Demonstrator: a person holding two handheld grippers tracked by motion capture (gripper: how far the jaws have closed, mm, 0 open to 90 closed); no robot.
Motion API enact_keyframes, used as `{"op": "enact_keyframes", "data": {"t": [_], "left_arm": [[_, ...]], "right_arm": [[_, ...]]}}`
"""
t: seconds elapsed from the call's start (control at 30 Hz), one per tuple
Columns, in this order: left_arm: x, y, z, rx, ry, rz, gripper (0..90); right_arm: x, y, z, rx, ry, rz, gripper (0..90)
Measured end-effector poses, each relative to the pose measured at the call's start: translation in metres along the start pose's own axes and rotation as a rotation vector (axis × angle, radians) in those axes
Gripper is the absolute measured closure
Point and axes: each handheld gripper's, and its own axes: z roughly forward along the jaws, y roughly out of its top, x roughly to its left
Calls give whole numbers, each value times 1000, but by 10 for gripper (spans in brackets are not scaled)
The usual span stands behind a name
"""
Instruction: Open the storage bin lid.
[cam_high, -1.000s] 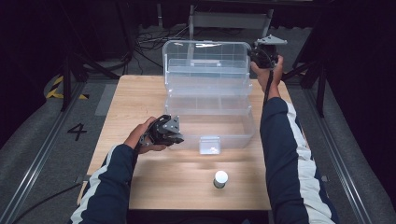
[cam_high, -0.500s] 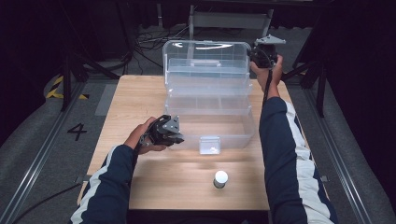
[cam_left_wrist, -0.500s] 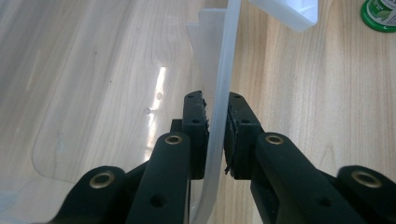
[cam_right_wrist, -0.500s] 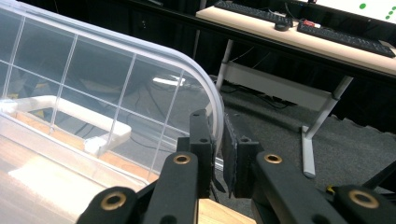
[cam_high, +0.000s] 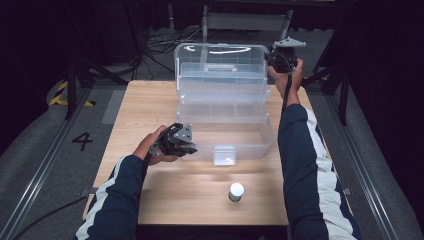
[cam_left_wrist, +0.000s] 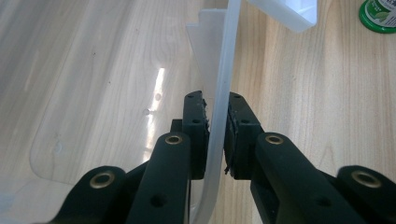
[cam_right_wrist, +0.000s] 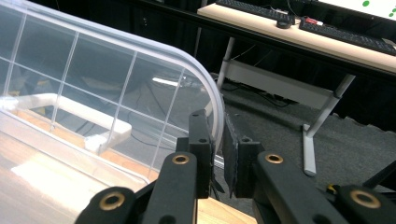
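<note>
Standing on a wooden table, clear plastic box, dark grey floor

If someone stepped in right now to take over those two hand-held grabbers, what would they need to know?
Left gripper: fingers shut on the front wall of the clear plastic box, at its left end.
Right gripper: fingers shut on the rim of the box's lid, which stands open and upright at the far side.
Box: on the wooden table, its tiered trays spread open.
Small bottle: upright on the table in front of the box, untouched.
Done: box opened and steadied.
Left: probably putting the bottle in; keep both grips firm until then.
</note>
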Motion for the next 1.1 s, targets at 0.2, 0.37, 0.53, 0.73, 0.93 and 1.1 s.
{"op": "enact_keyframes", "data": {"t": [0.2, 0.37, 0.53, 0.73, 0.93, 1.1], "left_arm": [[1, -1, 0, -2, -14, -5, 810], [2, -4, -1, -15, -30, -5, 809], [2, -3, -1, -14, -31, -5, 805], [1, -3, -1, -19, -26, -5, 804], [0, -3, 0, -12, -7, 4, 806], [2, -3, 0, -22, -16, 0, 821]], "right_arm": [[-1, -2, -1, 8, -2, 6, 820], [-4, -6, -1, 17, 3, 16, 823], [-5, -7, 2, 30, -6, 8, 811], [-4, -8, 6, 49, -18, 3, 810], [-5, -6, 4, 57, -20, -12, 845], [-7, -8, 2, 53, -14, 6, 841]]}}
